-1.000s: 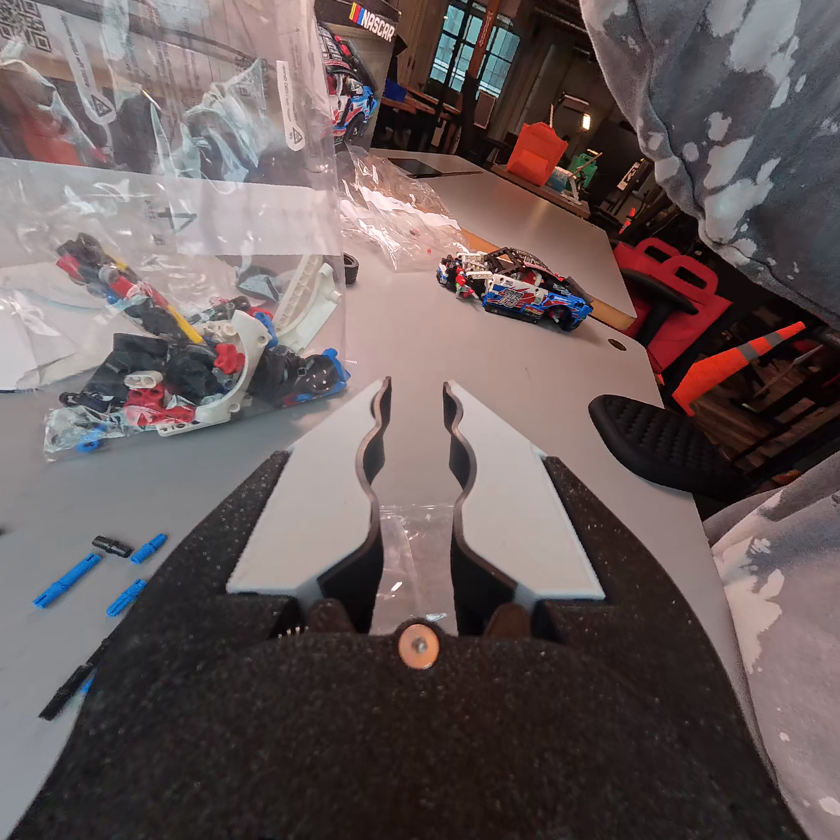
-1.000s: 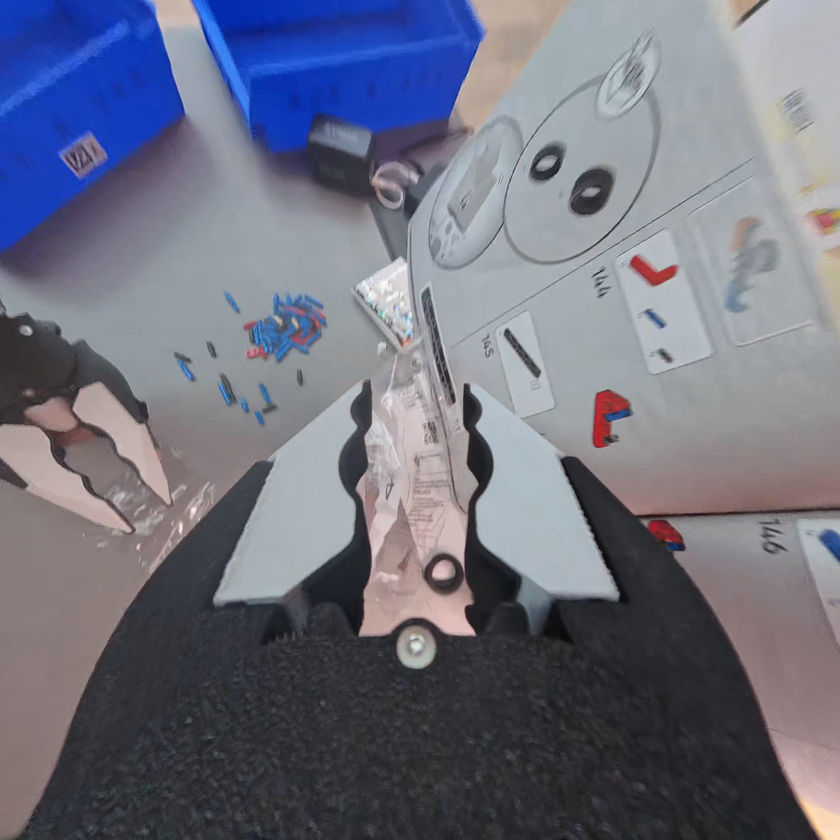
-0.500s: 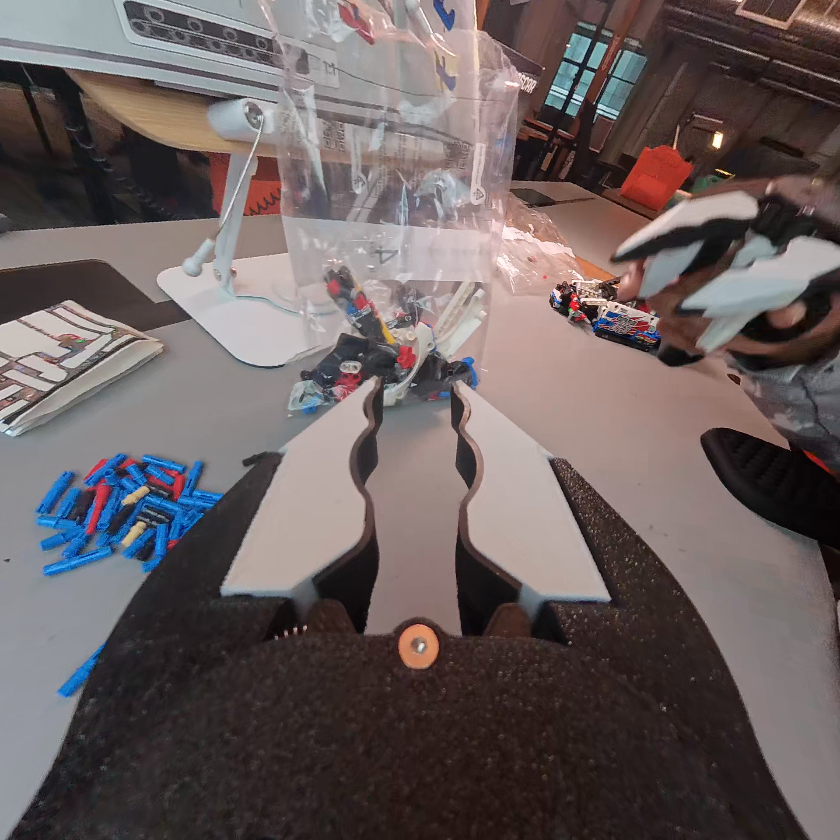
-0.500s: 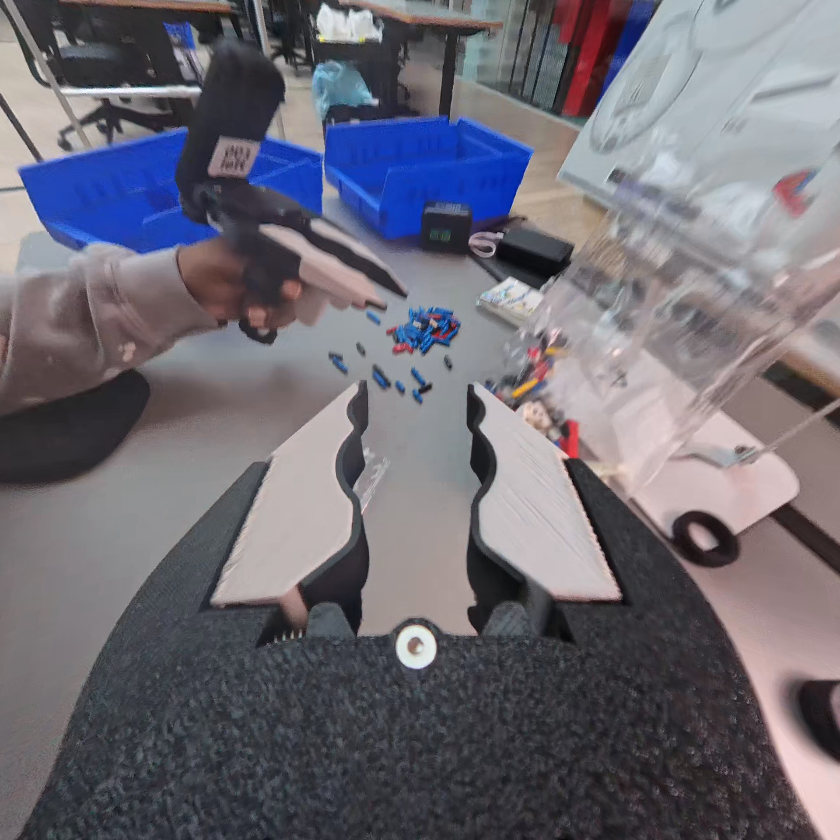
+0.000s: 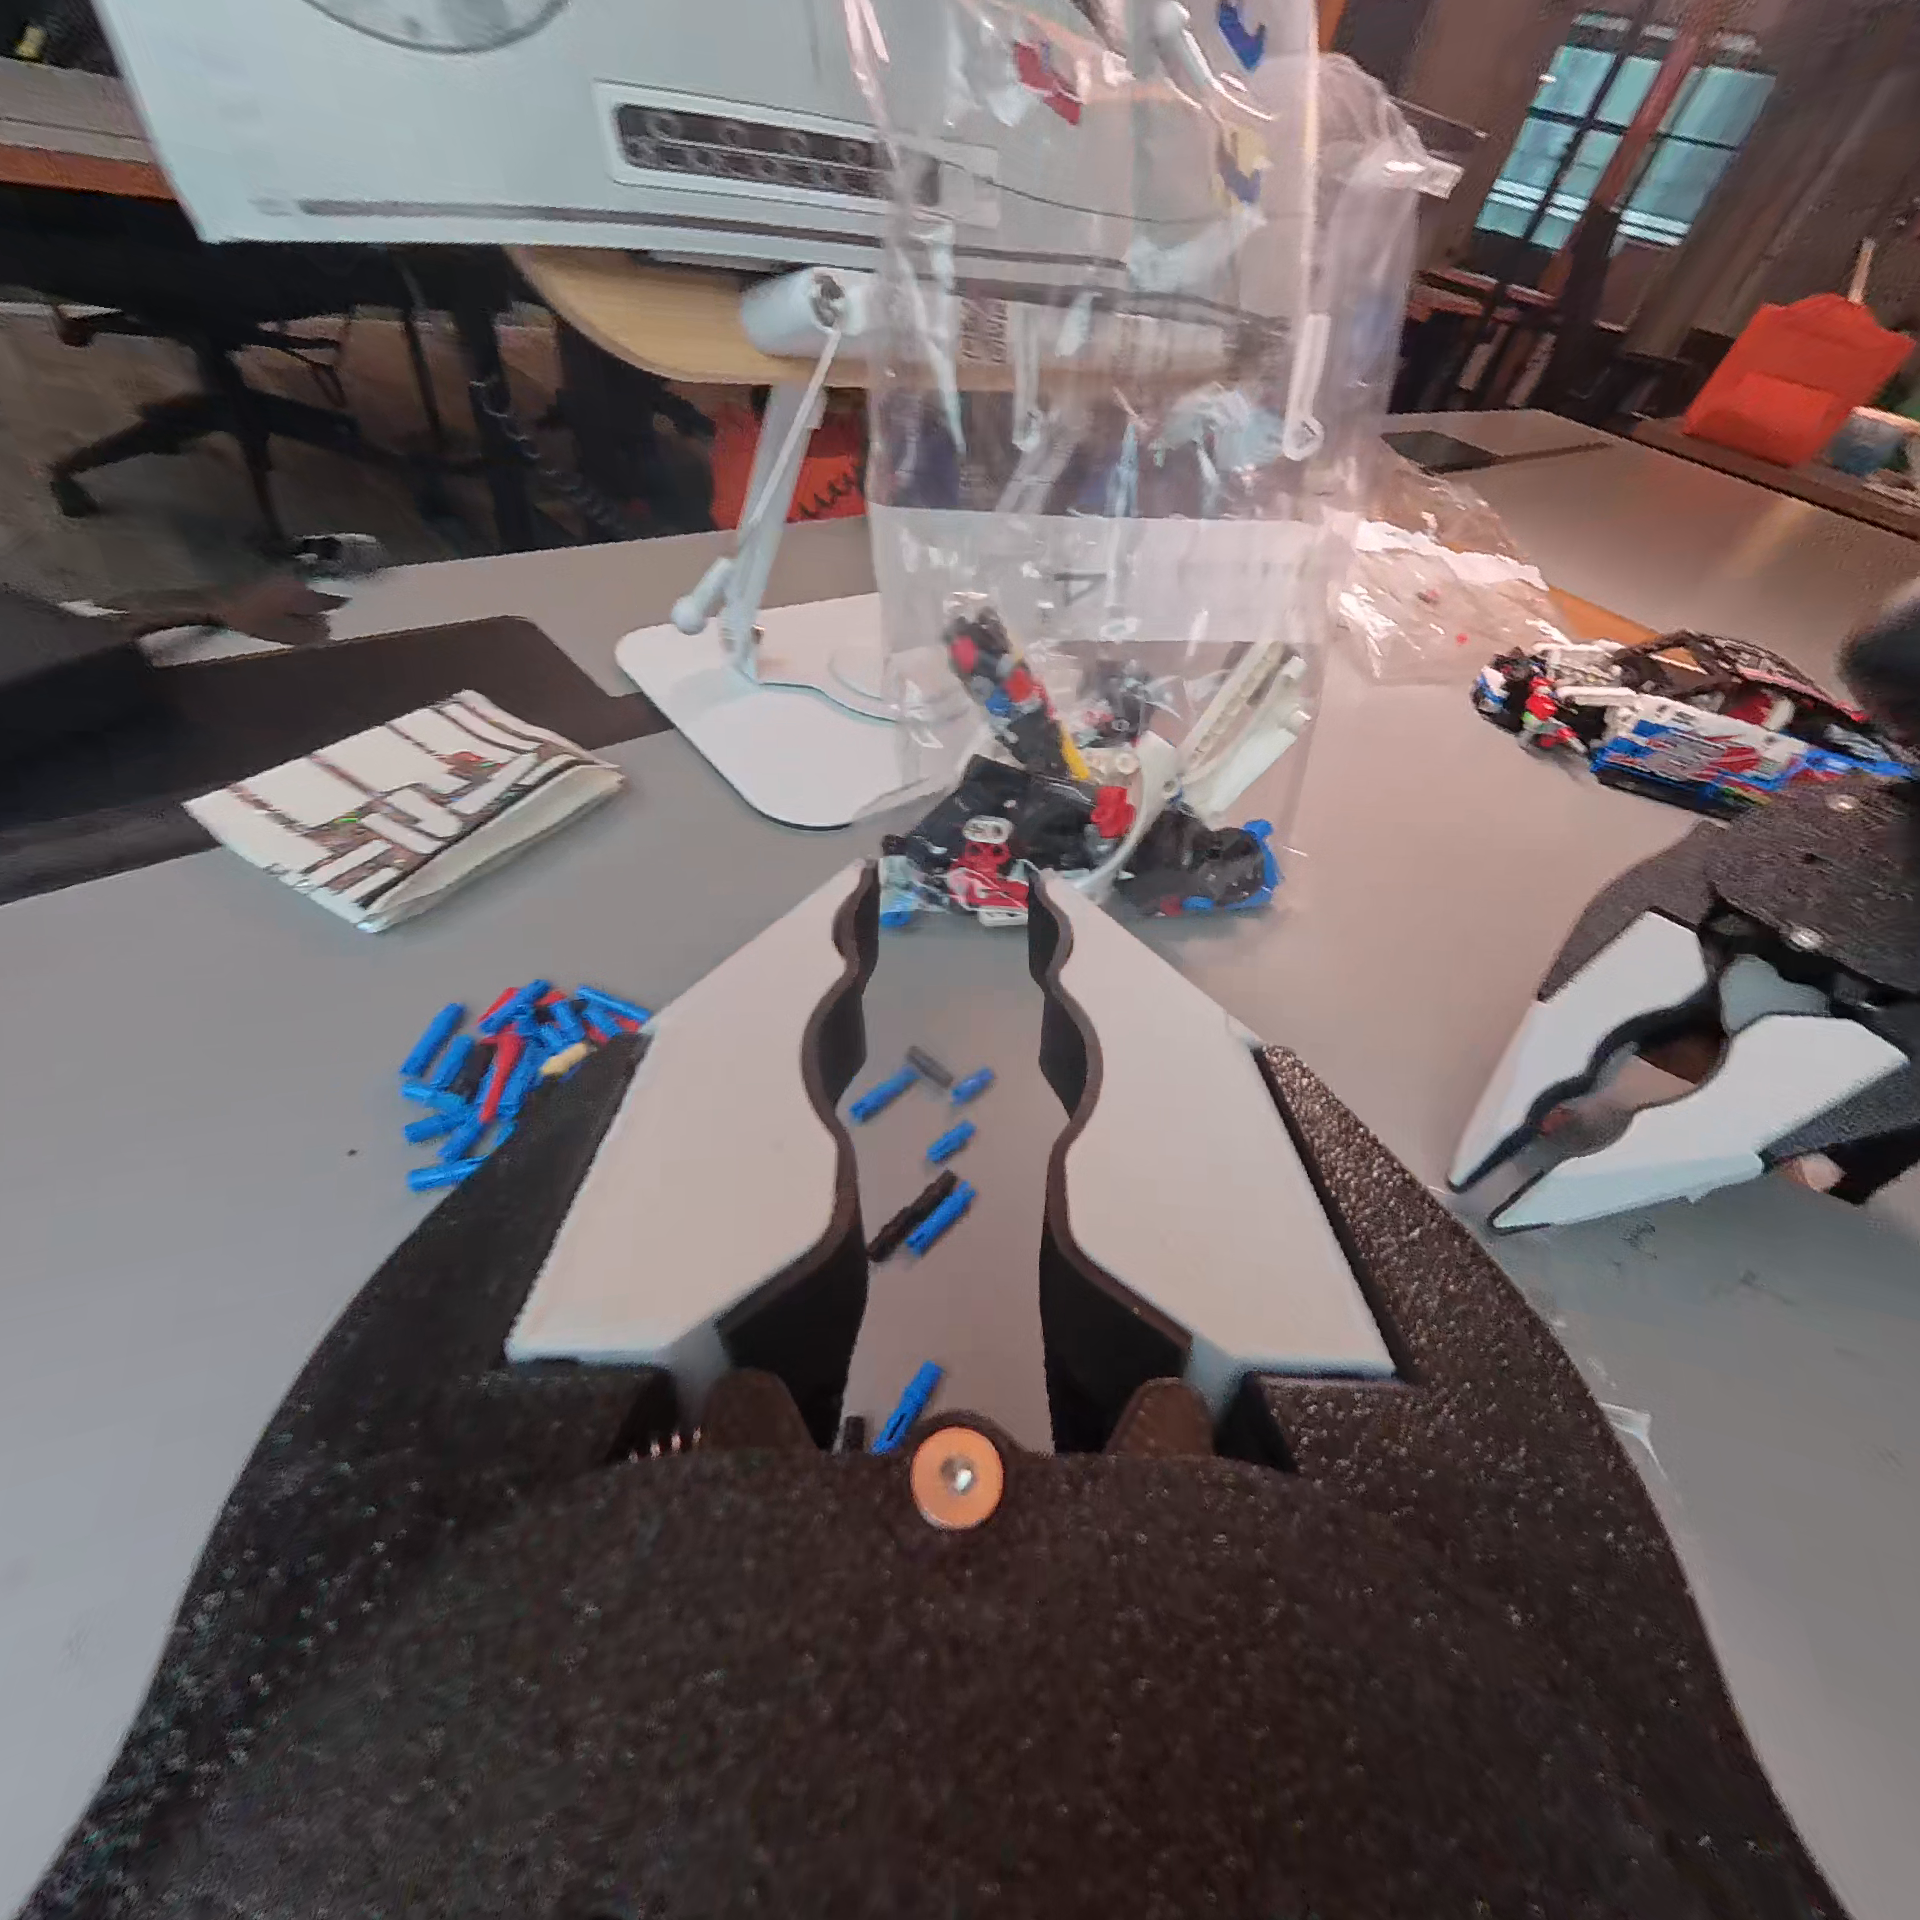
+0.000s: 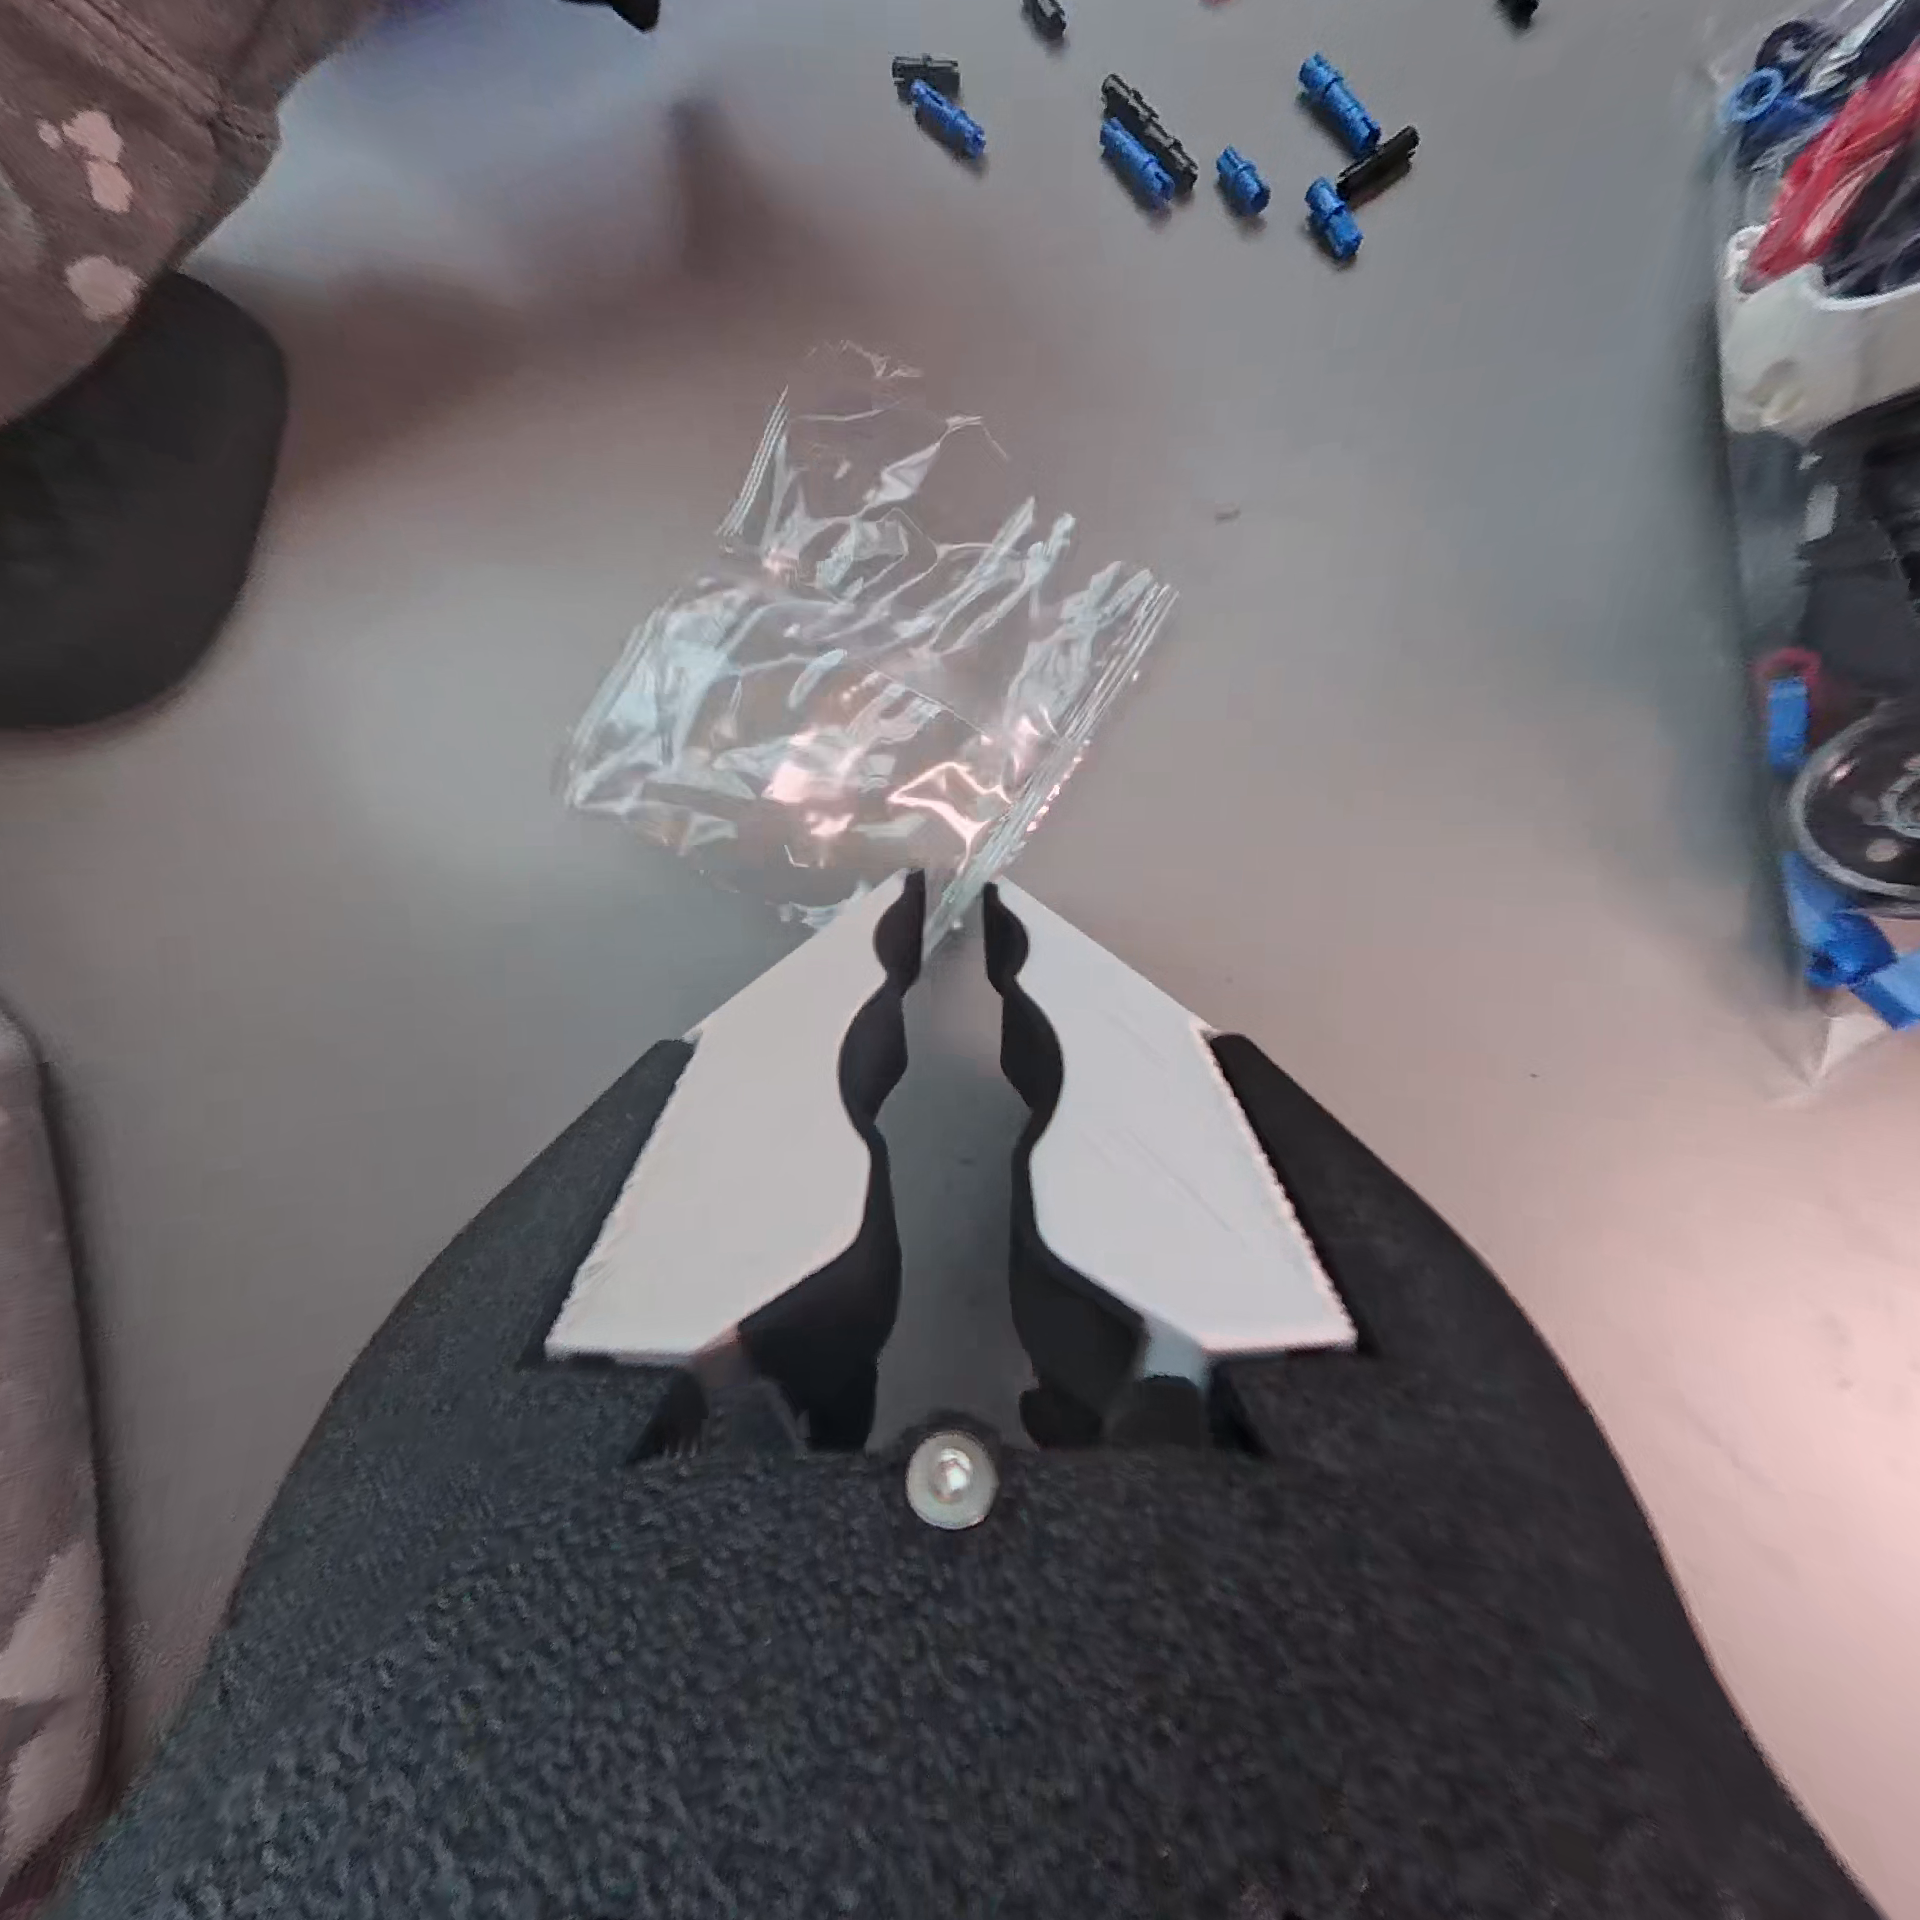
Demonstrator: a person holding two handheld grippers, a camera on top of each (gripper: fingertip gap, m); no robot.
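My left gripper point(image 5: 951, 894) is open and empty, low over several loose blue and black pins point(image 5: 920, 1143) on the grey table point(image 5: 208, 1195). Just beyond its tips a large clear bag point(image 5: 1101, 499) of black, red, white and blue building parts point(image 5: 1081, 831) stands upright. My right gripper point(image 6: 951, 894) points down at the table, jaws nearly together on the corner of a small, empty, crumpled clear bag point(image 6: 862, 686). It also shows at the right of the left wrist view point(image 5: 1475, 1205), tips at the table surface.
A pile of blue and red pins point(image 5: 509, 1060) lies left of my left gripper, with a folded booklet point(image 5: 416, 800) and a white stand base point(image 5: 769, 727) behind. A built toy car point(image 5: 1683, 717) sits far right. More pins point(image 6: 1143, 156), a black pad point(image 6: 114, 499) and a sleeve point(image 6: 94, 125) border the small bag. There is about 20 centimetres between the tips of the two grippers.
My right gripper has swung down to the table and closed on the small clear bag. My left gripper has drawn back, now over the loose pins. The large bag stands on its own.
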